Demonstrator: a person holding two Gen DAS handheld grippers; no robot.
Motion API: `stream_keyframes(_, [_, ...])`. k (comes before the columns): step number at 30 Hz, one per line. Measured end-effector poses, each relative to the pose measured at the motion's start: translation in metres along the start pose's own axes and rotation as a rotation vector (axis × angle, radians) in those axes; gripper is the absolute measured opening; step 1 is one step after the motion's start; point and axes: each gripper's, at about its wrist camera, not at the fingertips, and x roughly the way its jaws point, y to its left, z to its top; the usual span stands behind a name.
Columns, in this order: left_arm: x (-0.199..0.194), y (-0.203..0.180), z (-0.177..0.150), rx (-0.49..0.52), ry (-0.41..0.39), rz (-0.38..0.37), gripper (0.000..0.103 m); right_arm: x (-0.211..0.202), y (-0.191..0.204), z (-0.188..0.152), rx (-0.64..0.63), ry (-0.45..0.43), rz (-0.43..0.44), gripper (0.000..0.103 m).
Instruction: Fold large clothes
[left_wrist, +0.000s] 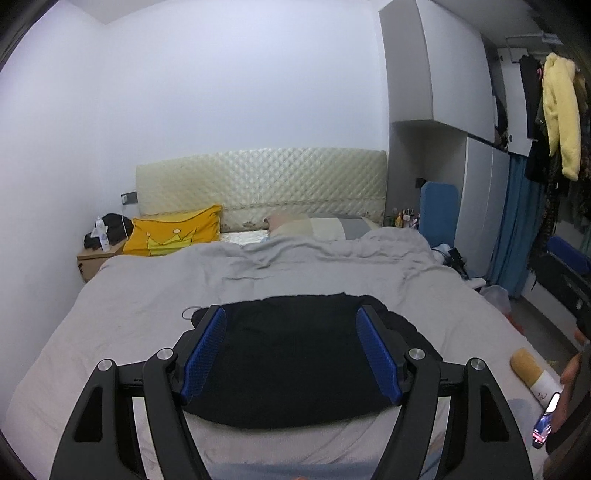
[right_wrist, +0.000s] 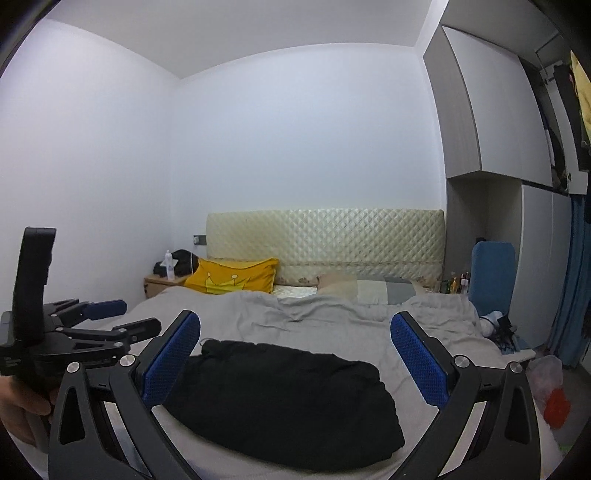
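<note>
A black garment (left_wrist: 291, 365) lies folded into a compact bundle on the grey bedspread (left_wrist: 155, 299), near the foot of the bed. It also shows in the right wrist view (right_wrist: 280, 398). My left gripper (left_wrist: 291, 321) is open and empty, held above the garment with its blue pads (left_wrist: 205, 354) on either side of it. My right gripper (right_wrist: 295, 328) is open and empty, above the garment. The left gripper also shows at the left of the right wrist view (right_wrist: 107, 321), held in a hand.
A yellow crown pillow (left_wrist: 173, 234) and a grey pillow (left_wrist: 325, 227) lie by the quilted headboard (left_wrist: 258, 181). A bedside table (left_wrist: 96, 258) stands left. A wardrobe (left_wrist: 443, 74), hanging clothes (left_wrist: 557, 110) and floor clutter (left_wrist: 495, 295) are on the right. A plush toy (left_wrist: 532, 373) lies at the bed's right edge.
</note>
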Motion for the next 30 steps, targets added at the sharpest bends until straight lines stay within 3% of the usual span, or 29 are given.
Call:
stream_keyframes(3, [0.003,0.000,-0.014,-0.019,0.029,-0.028,0.074,0.002,0.004,-0.018,0.022,0.042,0.011,0.103])
stream_keyframes(10, [0.009,0.003,-0.045,-0.046,0.059,-0.010,0.074,0.007,0.003,-0.054,0.062,0.124,-0.010,0.103])
stream_keyframes(15, [0.027,0.013,-0.070,-0.059,0.088,0.061,0.074,0.012,-0.001,-0.075,0.078,0.155,-0.026,0.103])
stream_keyframes(19, [0.040,0.023,-0.085,-0.092,0.133,0.054,0.074,0.017,0.002,-0.088,0.083,0.187,-0.036,0.103])
stream_keyframes(30, [0.048,0.028,-0.091,-0.090,0.155,0.055,0.074,0.031,-0.002,-0.115,0.118,0.261,-0.049,0.103])
